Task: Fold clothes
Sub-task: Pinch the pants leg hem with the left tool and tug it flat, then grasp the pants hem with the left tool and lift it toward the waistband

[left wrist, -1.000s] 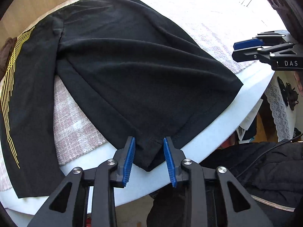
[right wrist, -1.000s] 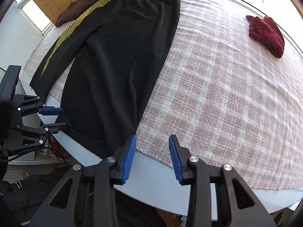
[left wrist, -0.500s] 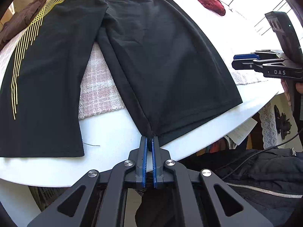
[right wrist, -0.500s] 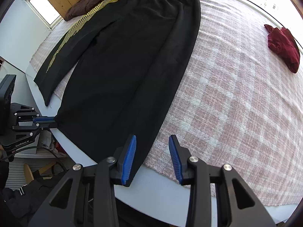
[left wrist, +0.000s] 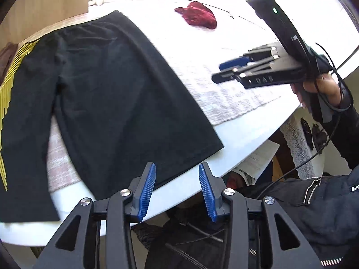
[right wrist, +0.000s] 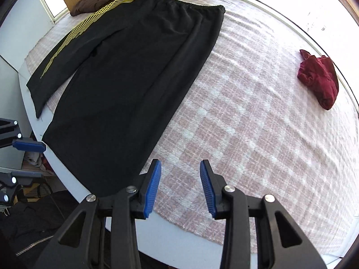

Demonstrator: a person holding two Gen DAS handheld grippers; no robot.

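Pink plaid cloth (right wrist: 246,123) beneath both empty wide-open tools, left tool (left wrist: 177,190), right tool (right wrist: 180,188)

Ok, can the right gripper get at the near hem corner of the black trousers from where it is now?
Probably yes. The right gripper is open and holds nothing, and the black trousers lie flat with that hem corner just beside its left finger. Nothing lies between them; only the pink checked blanket is underneath.
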